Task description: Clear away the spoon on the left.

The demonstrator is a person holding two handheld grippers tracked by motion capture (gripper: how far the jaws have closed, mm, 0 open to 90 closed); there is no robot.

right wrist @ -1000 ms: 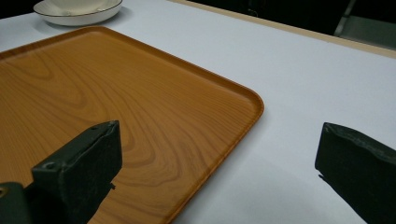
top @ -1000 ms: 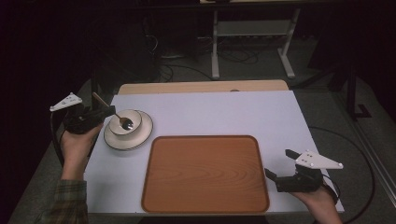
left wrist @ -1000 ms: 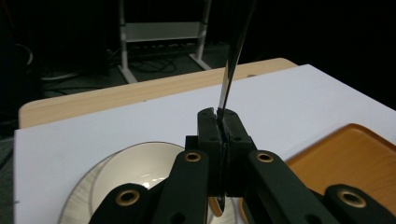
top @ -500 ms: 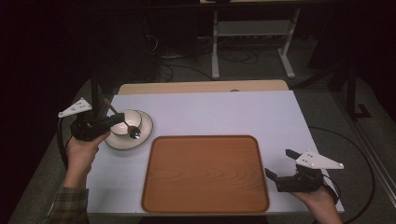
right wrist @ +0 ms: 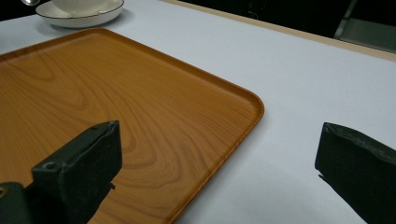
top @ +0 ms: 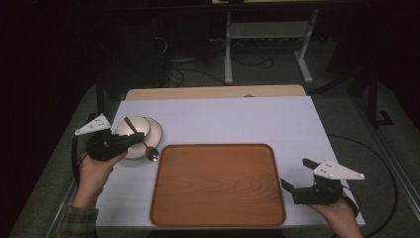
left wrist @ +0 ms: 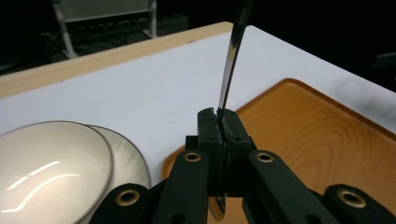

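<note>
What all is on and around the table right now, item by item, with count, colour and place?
shallow cream ceramic bowl: one, cream with dark rim, on the plate, table's left side
round cream plate: one, cream, under the bowl
metal spoon with brown handle: one, silver and brown, clamped in the left gripper beside the bowl
rectangular wooden tray: one, orange-brown, table's near centre
white-topped table: one, white with wood far edge
metal stand: one, pale grey, floor behind table
left hand-held gripper: one, black, shut on the spoon
right hand-held gripper: one, black, open, right of tray

Wood-grain orange tray [top: 218, 186]; cream bowl [top: 132, 130]; white table [top: 237, 119].
</note>
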